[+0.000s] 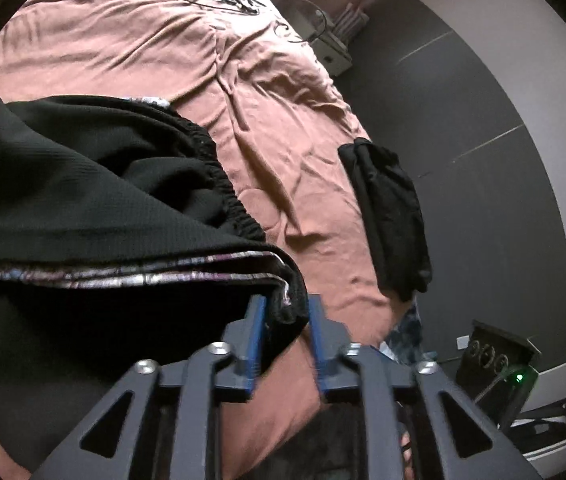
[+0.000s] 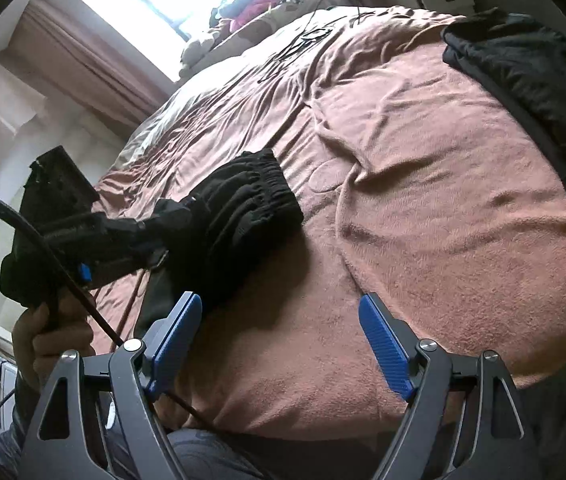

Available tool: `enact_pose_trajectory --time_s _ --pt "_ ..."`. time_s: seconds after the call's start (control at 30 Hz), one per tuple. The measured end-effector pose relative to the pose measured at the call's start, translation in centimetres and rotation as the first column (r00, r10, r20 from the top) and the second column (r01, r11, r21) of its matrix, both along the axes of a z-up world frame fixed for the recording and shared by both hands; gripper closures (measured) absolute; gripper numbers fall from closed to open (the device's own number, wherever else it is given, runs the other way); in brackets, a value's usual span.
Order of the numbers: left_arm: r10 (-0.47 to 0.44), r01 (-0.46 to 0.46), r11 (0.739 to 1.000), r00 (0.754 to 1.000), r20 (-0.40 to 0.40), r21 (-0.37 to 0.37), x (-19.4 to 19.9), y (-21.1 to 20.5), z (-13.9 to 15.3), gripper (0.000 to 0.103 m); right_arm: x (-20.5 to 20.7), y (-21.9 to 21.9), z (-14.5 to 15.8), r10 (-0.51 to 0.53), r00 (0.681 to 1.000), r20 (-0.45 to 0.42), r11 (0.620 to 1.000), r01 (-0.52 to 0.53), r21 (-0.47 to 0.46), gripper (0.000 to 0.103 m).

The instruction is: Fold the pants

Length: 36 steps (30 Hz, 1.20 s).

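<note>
Blue-padded left gripper (image 1: 285,308) clamped on a black pants (image 1: 83,184) edge, lower centre of frame; pants bunched mid-left over pink bedspread (image 1: 275,120). Right gripper (image 2: 279,320) spread wide, holding nothing. Second dark garment (image 2: 523,68) upper right.

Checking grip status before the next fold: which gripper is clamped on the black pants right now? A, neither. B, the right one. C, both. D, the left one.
D: the left gripper pinches a corner of the black pants, while the right gripper hangs open over the pink bedspread.
</note>
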State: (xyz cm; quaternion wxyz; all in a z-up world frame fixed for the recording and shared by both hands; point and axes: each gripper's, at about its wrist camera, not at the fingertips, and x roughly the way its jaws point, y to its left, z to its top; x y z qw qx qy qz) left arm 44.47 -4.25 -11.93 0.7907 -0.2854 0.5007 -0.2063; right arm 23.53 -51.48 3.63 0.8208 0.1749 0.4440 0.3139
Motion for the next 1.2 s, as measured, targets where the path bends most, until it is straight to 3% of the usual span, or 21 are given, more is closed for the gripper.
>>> enact_pose_trajectory --time_s 0.1,0.17,0.37,0.57,0.93,0.97,1.03,1.1,1.17,1.2 --pt "0.038 -0.040 0.999 0.998 0.049 0.037 -1.4 1.4 1.8 0.036 0.0 0.3 0.2 0.015 1.000 0.013 1.000 -0.015 0.004 0.023" --pt "0.060 -0.064 0.996 0.995 0.078 0.054 -2.5 2.6 2.9 0.031 0.0 0.7 0.5 0.030 0.999 0.025 1.000 -0.030 0.005 0.023" --pt "0.133 -0.145 0.983 0.985 0.110 0.111 -5.9 6.5 4.7 0.031 -0.1 2.6 1.2 0.092 0.993 0.081 0.995 -0.088 -0.042 0.023" --pt "0.204 -0.219 0.967 0.972 0.119 0.130 -8.7 9.8 4.4 0.031 0.7 5.2 2.5 0.161 0.977 0.143 0.978 -0.139 -0.156 0.023" --pt "0.309 -0.311 0.944 0.951 0.035 0.113 -11.8 15.0 -0.3 0.032 6.1 9.8 -0.5 0.221 0.974 0.045 0.951 -0.205 -0.233 0.023" --pt "0.317 -0.318 0.941 0.948 0.022 0.113 -12.0 15.4 -0.8 0.032 6.6 10.2 -0.9 0.224 0.974 0.037 0.950 -0.210 -0.232 0.025" --pt "0.328 -0.326 0.938 0.945 0.003 0.117 -12.2 16.0 -1.7 0.032 7.3 11.0 -1.3 0.236 0.972 0.018 0.949 -0.227 -0.220 0.046" --pt "0.337 -0.332 0.935 0.941 -0.025 0.120 -12.3 16.5 -2.8 0.032 7.7 11.5 -1.5 0.244 0.970 0.003 0.948 -0.238 -0.210 0.081" --pt "0.342 -0.335 0.935 0.938 -0.046 0.119 -12.4 16.7 -3.6 0.034 7.5 11.6 -1.4 0.258 0.966 0.012 0.949 -0.251 -0.192 0.095" --pt "0.345 -0.337 0.934 0.937 -0.054 0.118 -12.5 16.8 -3.9 0.036 7.2 11.6 -1.1 0.262 0.965 0.030 0.949 -0.251 -0.193 0.096"
